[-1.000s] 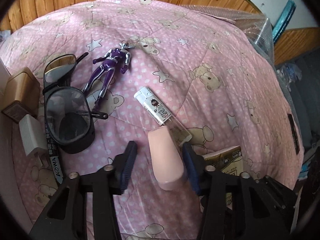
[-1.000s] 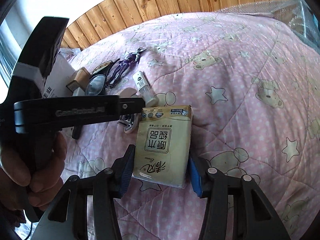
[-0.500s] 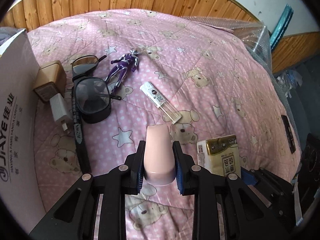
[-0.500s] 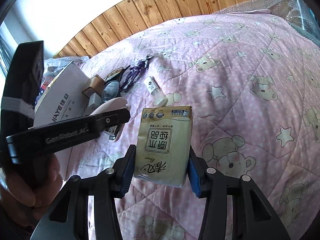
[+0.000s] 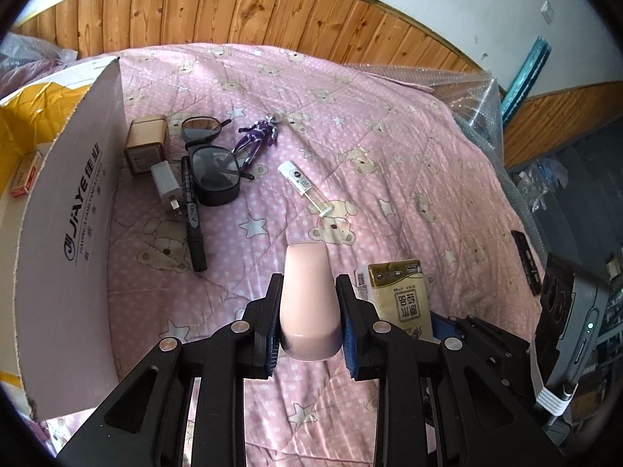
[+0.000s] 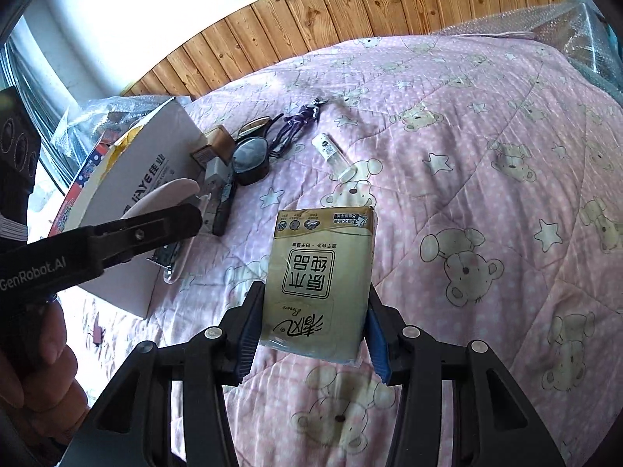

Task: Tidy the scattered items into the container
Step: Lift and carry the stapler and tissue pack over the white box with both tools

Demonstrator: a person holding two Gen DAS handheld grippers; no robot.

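My left gripper is shut on a pink case and holds it above the pink quilt. My right gripper is shut on a beige tissue pack, also lifted; the pack shows in the left wrist view too. A white cardboard box stands at the left, open on top. Beside it on the quilt lie a tan box, a white charger, a black marker, dark goggles, a purple figure and a small spray bottle.
The quilt covers a bed against a wooden wall panel. Bubble wrap lies at the bed's far right corner. The left gripper and the hand holding it fill the left of the right wrist view.
My left gripper shut on the pink case and lifted it away from the quilt. My right gripper raised the tissue pack. Both views pulled back, bringing the white box into sight.
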